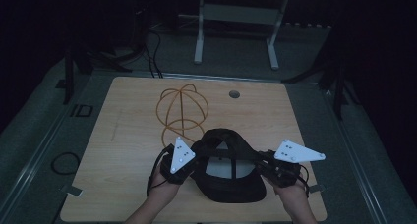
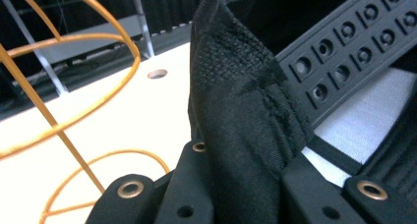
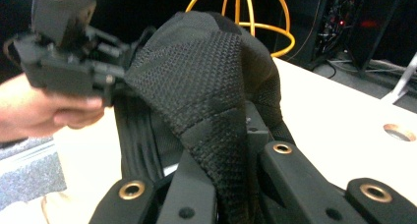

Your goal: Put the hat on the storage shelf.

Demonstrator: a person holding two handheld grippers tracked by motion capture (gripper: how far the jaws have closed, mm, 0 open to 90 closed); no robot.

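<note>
A black cap (image 1: 227, 170) sits at the lower centre of the high view, on the near part of the table (image 1: 128, 130), held up between the two grippers; its brim lies at the bottom of the frame, toward the person, and its open back with the strap faces the top of the frame, so its long axis runs bottom to top; the inside is turned up, with a pale lining showing.

The left gripper (image 1: 189, 161) is at the cap's left edge, lower centre-left of the high view, a hand (image 1: 162, 182) below it; in the left gripper view the jaws are closed on a fold of the cap's fabric (image 2: 246, 126), which rises from the bottom centre to the top of the frame; the snap strap (image 2: 354, 52), with its rows of holes, crosses the upper right.

The right gripper (image 1: 263, 164) is at the cap's right edge, lower centre-right of the high view; in the right gripper view its jaws pinch a fold of woven fabric (image 3: 206, 101) at frame centre; the left gripper (image 3: 110, 79) and its hand (image 3: 39, 106) show at the upper left of that view.

A wire stand (image 1: 182, 111) of orange hoops stands just above the cap in the high view, at upper centre of the table; a round hole (image 1: 234, 94) lies to its right.
</note>
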